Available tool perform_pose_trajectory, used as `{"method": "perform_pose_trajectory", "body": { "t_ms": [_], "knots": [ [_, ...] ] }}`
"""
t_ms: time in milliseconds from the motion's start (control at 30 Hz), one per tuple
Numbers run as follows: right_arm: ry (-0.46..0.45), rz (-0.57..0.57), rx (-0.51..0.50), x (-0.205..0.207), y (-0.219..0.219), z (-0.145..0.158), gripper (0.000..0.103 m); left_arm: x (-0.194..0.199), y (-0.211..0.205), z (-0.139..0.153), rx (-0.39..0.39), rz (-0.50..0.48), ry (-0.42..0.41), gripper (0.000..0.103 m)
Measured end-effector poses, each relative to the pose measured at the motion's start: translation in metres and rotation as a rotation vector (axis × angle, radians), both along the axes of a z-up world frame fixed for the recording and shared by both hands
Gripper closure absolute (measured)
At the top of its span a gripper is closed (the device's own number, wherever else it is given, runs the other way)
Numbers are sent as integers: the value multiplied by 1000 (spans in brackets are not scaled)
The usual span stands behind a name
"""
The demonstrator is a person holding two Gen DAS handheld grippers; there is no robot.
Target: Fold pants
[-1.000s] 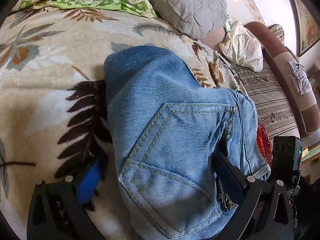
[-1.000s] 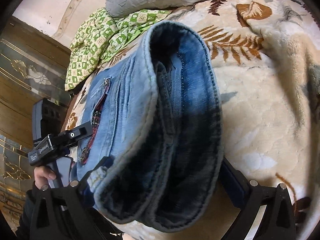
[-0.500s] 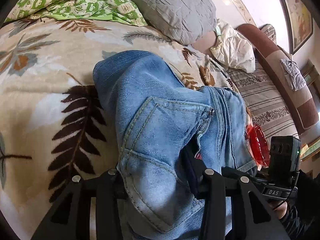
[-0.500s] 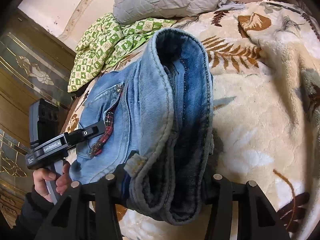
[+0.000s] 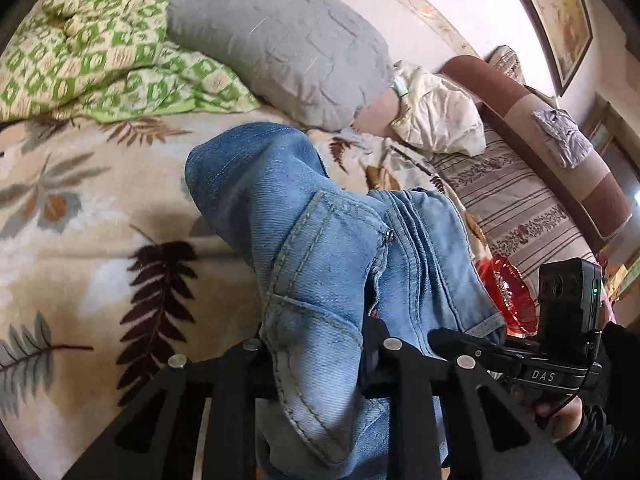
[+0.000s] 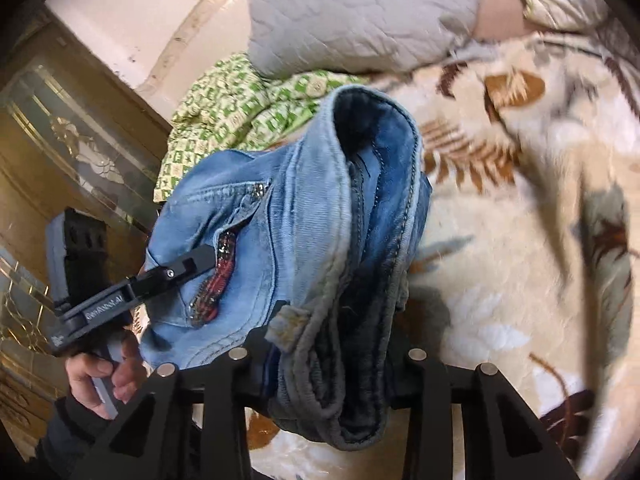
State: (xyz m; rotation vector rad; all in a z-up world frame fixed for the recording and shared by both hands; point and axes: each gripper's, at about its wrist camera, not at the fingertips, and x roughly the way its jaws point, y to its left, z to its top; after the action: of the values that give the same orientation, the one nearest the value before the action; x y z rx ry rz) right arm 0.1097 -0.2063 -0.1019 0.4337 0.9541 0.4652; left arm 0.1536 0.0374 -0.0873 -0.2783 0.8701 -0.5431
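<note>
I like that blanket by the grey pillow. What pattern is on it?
The crumpled blanket has a green-and-cream checkered print with small motifs; the left wrist view shows it best.

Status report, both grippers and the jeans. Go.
Left gripper and right gripper closing on the folded jeans, denim between both. Gray pillow beyond, clear of the jeans.

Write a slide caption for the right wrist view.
Right gripper closing on folded jeans above a leaf-patterned blanket.

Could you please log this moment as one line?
stage: grasp | left gripper: closing on jeans | right gripper: closing on jeans | surface: blanket
</note>
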Motion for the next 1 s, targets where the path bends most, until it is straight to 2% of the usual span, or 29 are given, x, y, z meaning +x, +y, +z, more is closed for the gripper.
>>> {"method": "perform_pose_trajectory", "body": {
  "t_ms": [167, 333, 700, 867, 1000],
  "knots": [
    [-21, 1, 6, -4, -1, 6, 63, 1, -3, 3, 15, -3, -4, 78],
    [-33, -2, -16, 0, 0, 11, 63, 8, -3, 7, -5, -3, -13, 78],
    [-143, -21, -83, 41, -4, 84, 63, 49, -10, 62, -73, -2, -100, 78],
    [-148, -26, -92, 58, -1, 93, 63, 66, -9, 62, -81, -4, -86, 78],
    [-122, -27, -99, 74, 1, 79, 63, 80, -10, 46, -78, -1, -48, 78]
  ]
}}
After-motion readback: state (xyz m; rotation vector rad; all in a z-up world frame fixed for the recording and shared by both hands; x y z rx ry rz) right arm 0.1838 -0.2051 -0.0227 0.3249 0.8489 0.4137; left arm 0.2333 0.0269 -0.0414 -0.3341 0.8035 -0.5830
